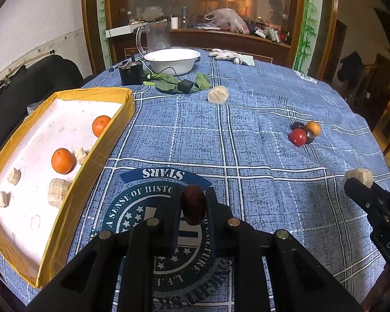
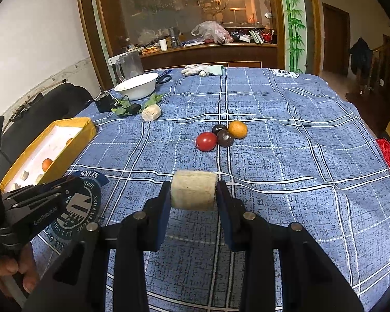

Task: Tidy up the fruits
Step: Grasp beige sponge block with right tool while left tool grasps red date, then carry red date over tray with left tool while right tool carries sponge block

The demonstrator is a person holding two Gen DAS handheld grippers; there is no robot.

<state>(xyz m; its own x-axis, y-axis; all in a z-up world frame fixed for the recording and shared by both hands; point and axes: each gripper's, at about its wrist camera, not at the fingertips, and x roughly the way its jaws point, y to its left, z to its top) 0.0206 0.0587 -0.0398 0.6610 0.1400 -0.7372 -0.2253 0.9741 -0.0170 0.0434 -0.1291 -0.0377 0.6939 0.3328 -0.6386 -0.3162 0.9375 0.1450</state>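
The left gripper [image 1: 194,205] holds a dark red, oval fruit [image 1: 194,204], perhaps a date, its jaws closed narrow on it above the round printed emblem [image 1: 132,208] of the blue plaid cloth on the counter [image 1: 247,130]. The right gripper [image 2: 193,195] has its jaws set wider, clamped on a pale, fibrous cylindrical piece [image 2: 193,193] held near the counter's middle.

At the counter's left edge lies a yellow-walled box [image 1: 96,161] with a white floor. Inside it are two oranges [image 1: 62,160], well apart from each other, and several more pale chunks [image 1: 56,192].

Toward the counter's right side sits a tight cluster: a red tomato-like fruit [image 2: 206,141], two dark plum-like fruits [image 2: 225,138] and a small orange [image 2: 237,129], all touching or just beside one another. Another pale piece [image 2: 150,113] lies nearer the far left corner, beside green leaves [image 1: 169,82] and a white basin [image 1: 172,59]. White gloves [image 2: 201,69] rest at the far edge.
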